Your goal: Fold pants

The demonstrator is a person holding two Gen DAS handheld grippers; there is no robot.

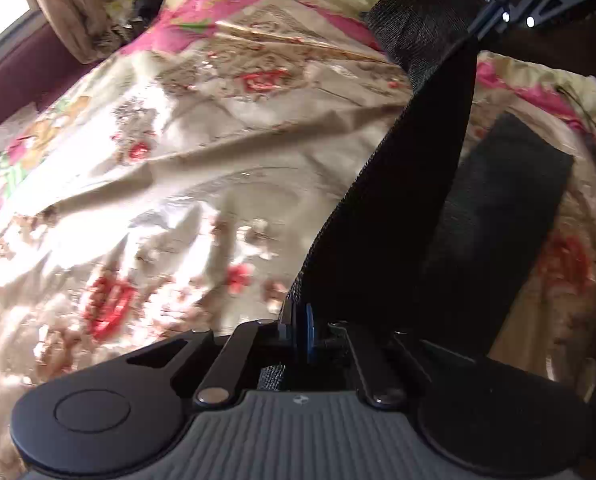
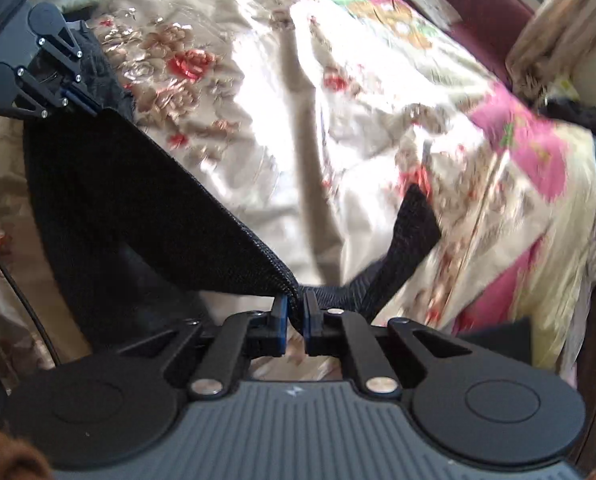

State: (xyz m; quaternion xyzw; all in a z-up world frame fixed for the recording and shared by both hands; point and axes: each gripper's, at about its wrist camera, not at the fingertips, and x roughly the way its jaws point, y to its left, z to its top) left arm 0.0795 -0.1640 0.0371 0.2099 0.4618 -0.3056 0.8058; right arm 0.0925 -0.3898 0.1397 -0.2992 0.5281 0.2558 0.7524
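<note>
Left wrist view shows the bed (image 1: 178,184) under a shiny floral cover, and we see the curtain (image 1: 66,8) at its far left corner. Our left gripper (image 1: 301,328) is clamped on an edge of the black pants (image 1: 397,220), which rise in a taut band up to the right gripper (image 1: 493,20) at the top right. A further part of the pants lies flat on the cover near the right edge of the bed.

In the right wrist view, the left gripper (image 2: 78,96) bites the pants (image 2: 130,192) at the upper left. The cloth stretches down to our right gripper (image 2: 296,312), pinched between its closed pads, above the bed (image 2: 357,100).
</note>
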